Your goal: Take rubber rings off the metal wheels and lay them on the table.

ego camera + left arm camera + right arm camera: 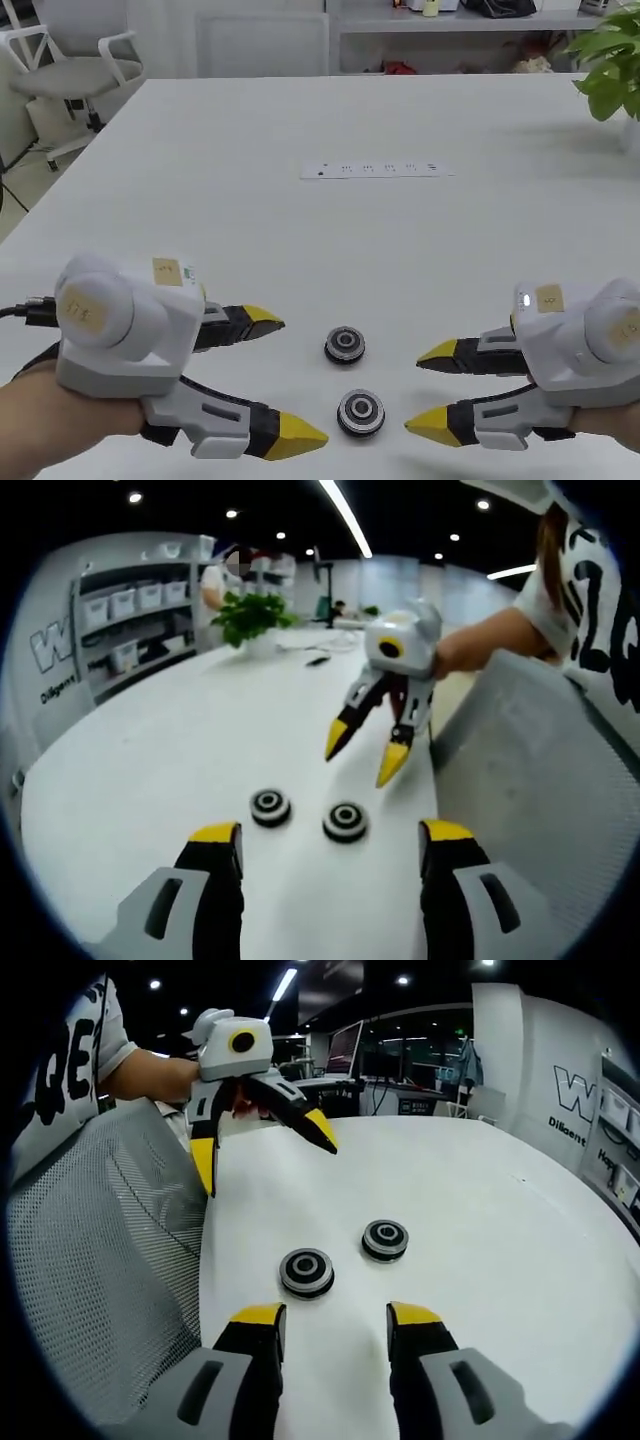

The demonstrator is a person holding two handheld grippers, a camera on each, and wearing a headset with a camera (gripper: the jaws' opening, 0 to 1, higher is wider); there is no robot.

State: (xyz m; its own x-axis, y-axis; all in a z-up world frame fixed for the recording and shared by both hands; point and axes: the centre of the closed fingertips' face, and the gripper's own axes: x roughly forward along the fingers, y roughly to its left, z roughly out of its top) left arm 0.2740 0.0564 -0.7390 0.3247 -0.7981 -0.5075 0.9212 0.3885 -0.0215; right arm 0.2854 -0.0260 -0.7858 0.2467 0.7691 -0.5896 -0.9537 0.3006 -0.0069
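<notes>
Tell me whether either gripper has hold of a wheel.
No: the far wheel and near wheel lie on the table between the open left gripper and right gripper, untouched.

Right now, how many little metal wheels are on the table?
2: the far wheel and the near wheel, both on the table between the left tongs and right tongs.

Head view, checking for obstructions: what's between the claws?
Head view: far black-ringed metal wheel and near black-ringed metal wheel, between left claw and right claw.

An open-plan office or lab: a long white worktable (420,240), a swivel chair (70,60), shelves of storage bins (130,605), a potted plant (250,618), a monitor (345,1050), recessed ceiling lights (133,497).
</notes>
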